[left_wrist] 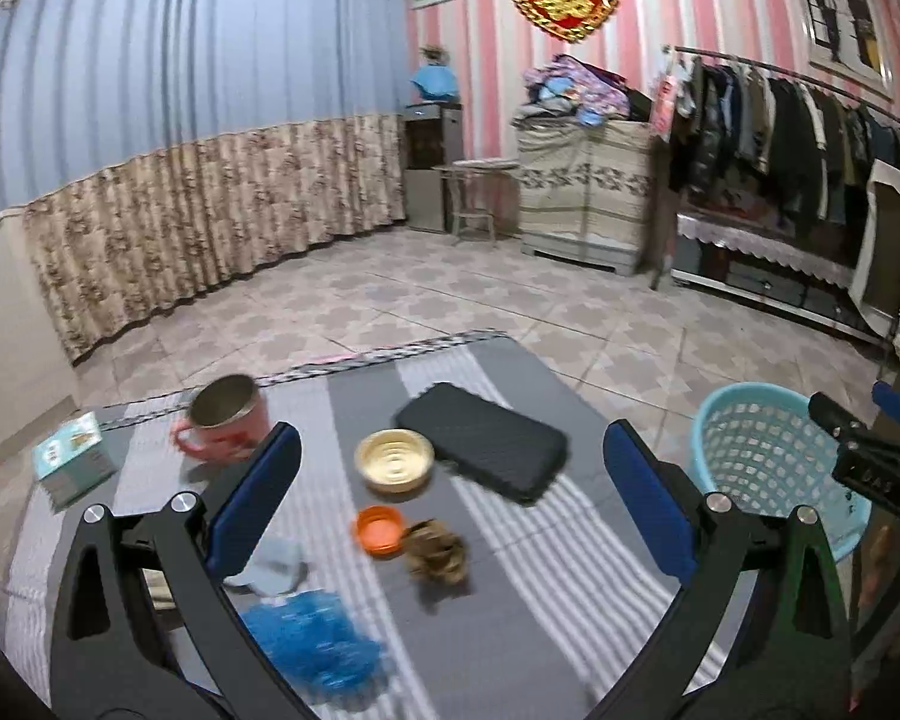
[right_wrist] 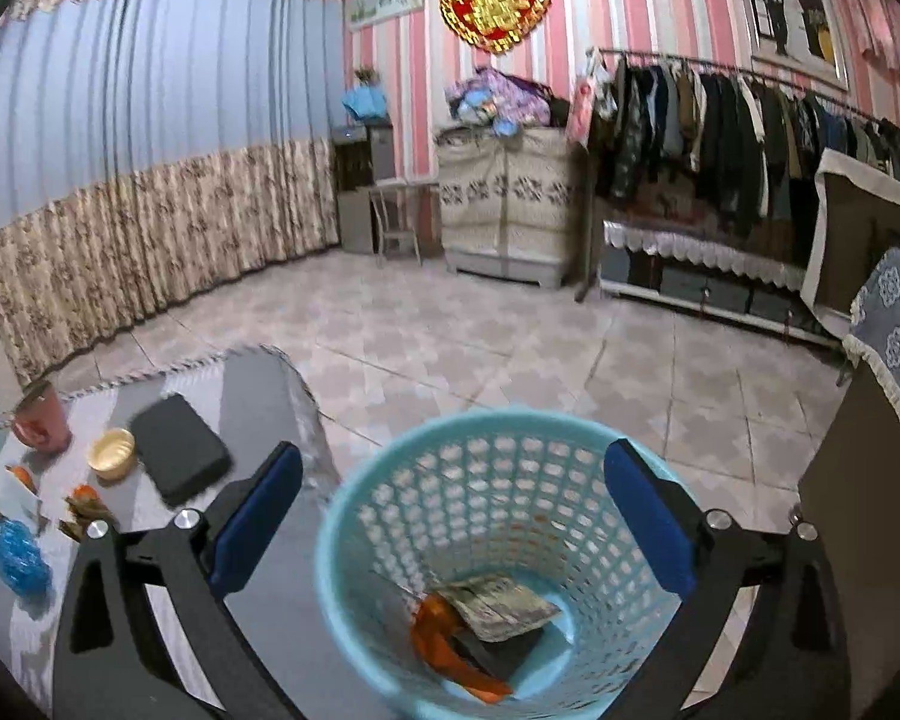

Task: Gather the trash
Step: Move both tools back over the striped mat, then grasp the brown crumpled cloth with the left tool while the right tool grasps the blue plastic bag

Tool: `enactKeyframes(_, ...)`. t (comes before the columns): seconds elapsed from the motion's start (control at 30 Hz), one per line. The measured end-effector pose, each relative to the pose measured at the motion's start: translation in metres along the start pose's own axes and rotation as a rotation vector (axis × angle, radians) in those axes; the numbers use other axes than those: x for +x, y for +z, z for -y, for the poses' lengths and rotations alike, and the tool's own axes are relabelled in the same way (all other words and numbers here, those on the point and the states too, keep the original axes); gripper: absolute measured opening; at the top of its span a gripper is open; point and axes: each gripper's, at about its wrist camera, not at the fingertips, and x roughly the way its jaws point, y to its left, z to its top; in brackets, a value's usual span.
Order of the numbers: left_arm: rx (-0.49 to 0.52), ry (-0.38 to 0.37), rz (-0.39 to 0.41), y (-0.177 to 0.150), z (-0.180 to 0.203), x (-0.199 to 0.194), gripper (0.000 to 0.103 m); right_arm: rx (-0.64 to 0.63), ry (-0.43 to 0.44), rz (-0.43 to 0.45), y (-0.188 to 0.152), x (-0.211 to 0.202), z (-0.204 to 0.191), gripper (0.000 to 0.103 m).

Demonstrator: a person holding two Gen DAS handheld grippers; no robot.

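Nearest, the right gripper (right_wrist: 453, 519): blue-padded jaws spread wide, nothing between the pads, poised above the light-blue perforated basket (right_wrist: 390, 516); at the basket's bottom, a crumpled printed wrapper (right_wrist: 501, 603) overlapping an orange scrap (right_wrist: 435, 630) and a dark flat piece, partly hidden. Left gripper (left_wrist: 453, 501): jaws likewise wide apart, holding nothing, over the grey striped cloth (left_wrist: 510, 600); the basket stands on the tiled floor just beside the cloth's right edge. Near on the cloth, a blue crinkled wrapper (left_wrist: 315, 645), blurred; beside it a pale grey scrap (left_wrist: 276, 567); toward the middle, an orange cap (left_wrist: 379, 531) touching a brown crumpled wrapper (left_wrist: 438, 552). Farther, a cream bowl (left_wrist: 395, 459) just beside a black flat case (left_wrist: 483, 441); to the left, a pink mug (left_wrist: 225, 417) and a teal box (left_wrist: 72, 459) at the cloth's left edge. Far: floral curtain (left_wrist: 210, 210), striped wall, clothes rail (left_wrist: 780, 120).
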Motion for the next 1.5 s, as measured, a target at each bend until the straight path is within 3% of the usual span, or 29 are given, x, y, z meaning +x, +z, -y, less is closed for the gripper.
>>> enactKeyframes(0.47,-0.059,0.153,0.050,-0.025,-0.081,-0.063,0.098,-0.020,0.210,0.026,-0.014,-0.044,-0.085,0.098)
enactKeyframes(0.63,-0.099,0.183,0.024,-0.044,-0.106,-0.072,0.098,-0.048,0.263,0.007,-0.028,-0.054,-0.113,0.098)
enactKeyframes(0.97,-0.134,0.241,-0.030,-0.080,-0.142,-0.077,0.098,-0.121,0.306,0.002,-0.044,-0.066,-0.144,0.098)
enactKeyframes(1.5,-0.201,0.288,-0.102,-0.121,-0.182,-0.081,0.098,-0.135,0.275,-0.046,-0.050,-0.052,-0.152,0.098)
